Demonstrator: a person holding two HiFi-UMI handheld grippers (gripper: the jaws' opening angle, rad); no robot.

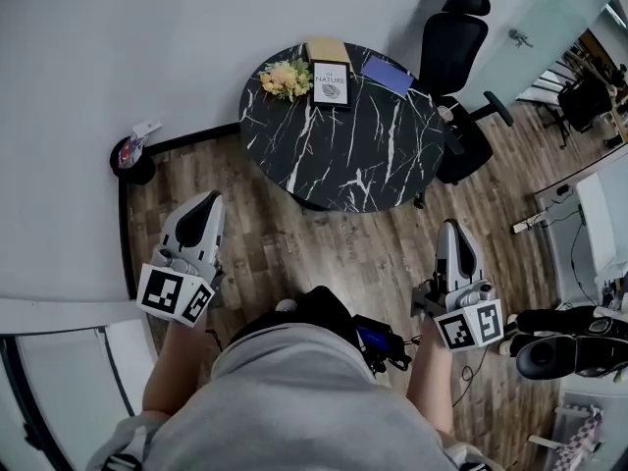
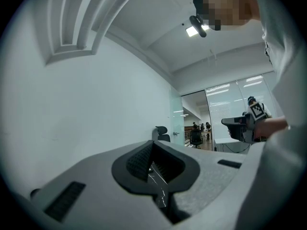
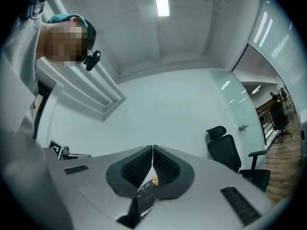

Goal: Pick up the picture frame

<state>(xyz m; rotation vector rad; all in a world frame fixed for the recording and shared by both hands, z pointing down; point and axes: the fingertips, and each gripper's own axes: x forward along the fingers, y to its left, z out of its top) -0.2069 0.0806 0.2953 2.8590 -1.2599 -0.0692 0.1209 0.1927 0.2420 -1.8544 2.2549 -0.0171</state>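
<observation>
The picture frame, black-edged with a white print, stands on the far side of a round black marble table. Both grippers hover over the wood floor, well short of the table. My left gripper is at the left with its jaws together and nothing in them. My right gripper is at the right, also shut and empty. In the left gripper view the left gripper shows only a sliver of the marble table between its pads. The right gripper shows the marble table and yellow flowers through its gap.
Yellow flowers, a tan box and a blue notebook share the table. A black office chair stands at its right. A small black bin sits by the wall at the left, and a desk at the right.
</observation>
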